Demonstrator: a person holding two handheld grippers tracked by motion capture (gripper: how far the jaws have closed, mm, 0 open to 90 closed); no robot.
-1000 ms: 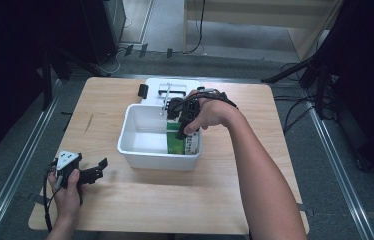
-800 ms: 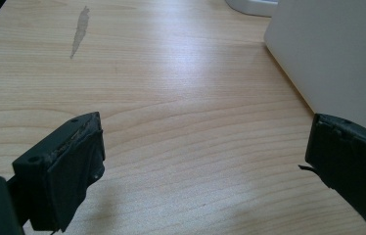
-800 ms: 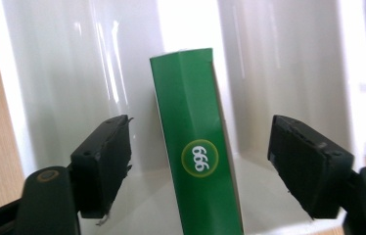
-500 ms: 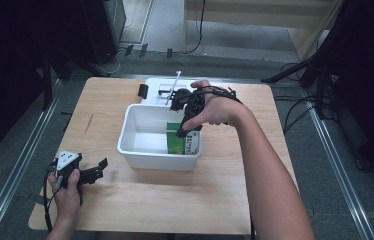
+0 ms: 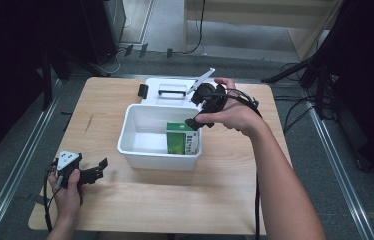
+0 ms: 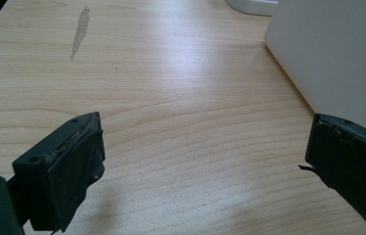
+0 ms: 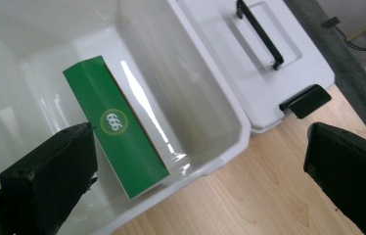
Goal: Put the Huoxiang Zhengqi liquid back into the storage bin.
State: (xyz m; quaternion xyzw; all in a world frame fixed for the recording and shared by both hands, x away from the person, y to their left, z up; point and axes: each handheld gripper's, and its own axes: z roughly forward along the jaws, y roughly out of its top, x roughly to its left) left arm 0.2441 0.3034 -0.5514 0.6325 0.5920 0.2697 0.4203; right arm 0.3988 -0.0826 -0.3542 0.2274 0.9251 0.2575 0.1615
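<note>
The left hand-held gripper point(image 5: 95, 172) is held low over the near left corner of the table point(image 5: 225, 200), well apart from the bin. Its jaws are seen spread wide in the left gripper view, with nothing but bare wood between them; the white wall of the bin point(image 6: 337, 54) is seen just beyond the right-hand jaw.

At the middle of the table the white bin point(image 5: 145, 152) is placed, open at the top. Behind it, touching its far side, the white lid point(image 5: 167, 90) with a black handle is laid flat.

The green box point(image 5: 181, 142) is stood on edge inside the bin, against the right-hand wall. In the right gripper view the green box point(image 7: 117, 147) is seen tilted against the bin floor, marked with a round "666" label.

The right hand-held gripper point(image 5: 197, 117) is held above the bin's far right corner, just over the green box and clear of it. Its jaws have just been opening and are released wide; the box is not gripped and lies below, near one jaw.
</note>
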